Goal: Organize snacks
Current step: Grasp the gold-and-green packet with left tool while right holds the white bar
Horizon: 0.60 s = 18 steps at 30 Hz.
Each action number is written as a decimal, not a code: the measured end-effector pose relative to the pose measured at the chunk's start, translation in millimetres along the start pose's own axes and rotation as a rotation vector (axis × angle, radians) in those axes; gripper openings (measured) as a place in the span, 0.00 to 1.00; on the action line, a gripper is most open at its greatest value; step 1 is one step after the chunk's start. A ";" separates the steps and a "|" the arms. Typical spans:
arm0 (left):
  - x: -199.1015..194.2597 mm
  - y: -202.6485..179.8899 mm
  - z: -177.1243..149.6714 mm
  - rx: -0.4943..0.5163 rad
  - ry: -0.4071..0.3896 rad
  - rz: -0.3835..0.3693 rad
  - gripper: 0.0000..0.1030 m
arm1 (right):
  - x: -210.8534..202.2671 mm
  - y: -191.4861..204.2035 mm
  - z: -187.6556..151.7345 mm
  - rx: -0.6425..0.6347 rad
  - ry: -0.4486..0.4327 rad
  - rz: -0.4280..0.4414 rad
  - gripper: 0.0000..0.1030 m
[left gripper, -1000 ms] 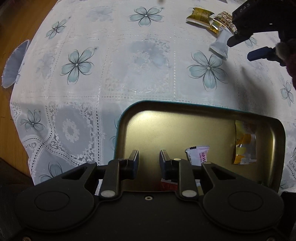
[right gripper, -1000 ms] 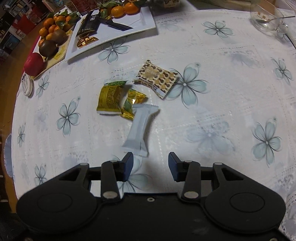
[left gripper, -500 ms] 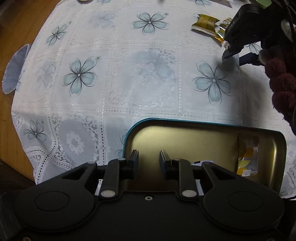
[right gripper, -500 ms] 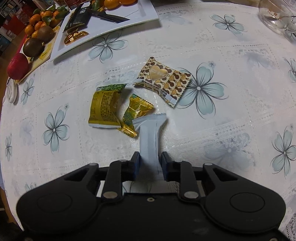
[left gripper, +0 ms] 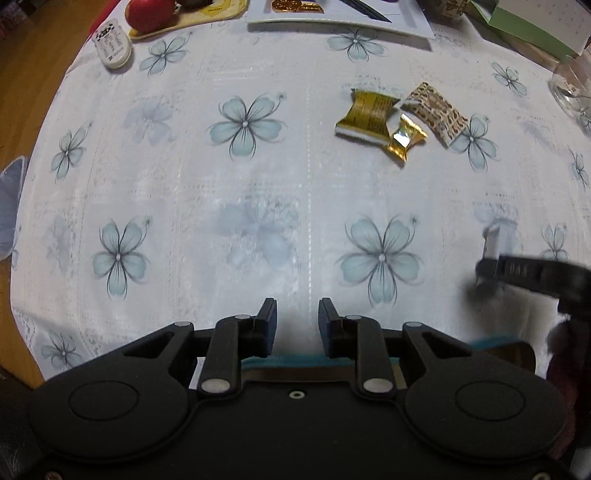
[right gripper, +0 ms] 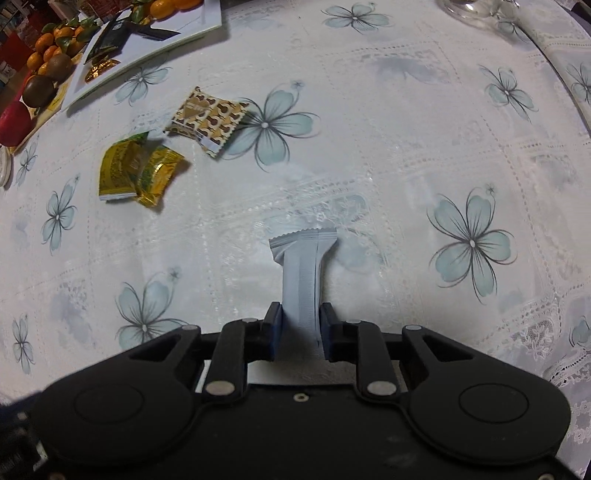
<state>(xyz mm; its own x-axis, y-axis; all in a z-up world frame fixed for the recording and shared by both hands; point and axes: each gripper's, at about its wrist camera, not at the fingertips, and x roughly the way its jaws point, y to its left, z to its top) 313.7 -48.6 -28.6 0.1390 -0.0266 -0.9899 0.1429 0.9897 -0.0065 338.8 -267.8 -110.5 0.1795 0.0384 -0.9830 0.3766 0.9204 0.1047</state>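
My right gripper (right gripper: 297, 325) is shut on a long white snack bar (right gripper: 302, 273) and holds it above the flowered tablecloth; it shows blurred at the right of the left wrist view (left gripper: 496, 271). Three snacks lie together on the cloth: a gold packet (left gripper: 365, 115) (right gripper: 118, 173), a small gold foil candy (left gripper: 404, 137) (right gripper: 157, 173) and a brown heart-patterned packet (left gripper: 436, 112) (right gripper: 208, 118). My left gripper (left gripper: 297, 325) is open and empty, just above the teal rim of the gold tray (left gripper: 491, 341), which is mostly hidden behind it.
A white plate (right gripper: 155, 44) with dark packets, a fruit board with oranges and kiwis (right gripper: 44, 70), a red apple (left gripper: 149, 13), a small white remote (left gripper: 112, 48) and a glass bowl (left gripper: 572, 88) stand at the far side. The table edge runs along the left.
My right gripper lifted the white bar away from the snack pile and moved it toward the tray. My left gripper tilted up and back, so the tray dropped almost out of its view.
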 end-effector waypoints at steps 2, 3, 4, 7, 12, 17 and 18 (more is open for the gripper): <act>3.3 -5.5 21.0 0.007 -0.008 -0.013 0.34 | -0.8 -0.4 -2.4 -0.011 -0.010 -0.005 0.22; 4.8 -8.2 30.8 0.007 -0.013 -0.013 0.34 | -1.2 0.4 -3.2 -0.016 -0.017 -0.011 0.22; 6.3 -10.9 40.7 0.008 -0.025 -0.013 0.34 | -1.5 1.3 -3.9 -0.021 -0.024 -0.014 0.22; 13.9 -18.0 67.5 0.013 -0.049 -0.013 0.34 | -2.1 1.5 -6.5 -0.029 -0.039 -0.014 0.23; 29.9 -30.8 99.4 0.033 -0.077 -0.046 0.34 | -3.8 0.7 -8.3 -0.064 -0.057 -0.002 0.24; 38.0 -39.4 115.7 0.041 -0.115 -0.068 0.35 | -5.6 -2.4 -8.4 -0.060 -0.063 0.014 0.26; 38.6 -40.6 117.6 0.038 -0.119 -0.075 0.35 | -5.9 -2.9 -8.4 -0.058 -0.063 0.017 0.26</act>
<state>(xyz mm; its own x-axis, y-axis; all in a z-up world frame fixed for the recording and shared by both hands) 428.5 -106.2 -49.9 0.2415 -0.1190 -0.9631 0.1937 0.9784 -0.0723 328.9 -267.4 -106.3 0.2430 0.0315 -0.9695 0.3196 0.9411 0.1107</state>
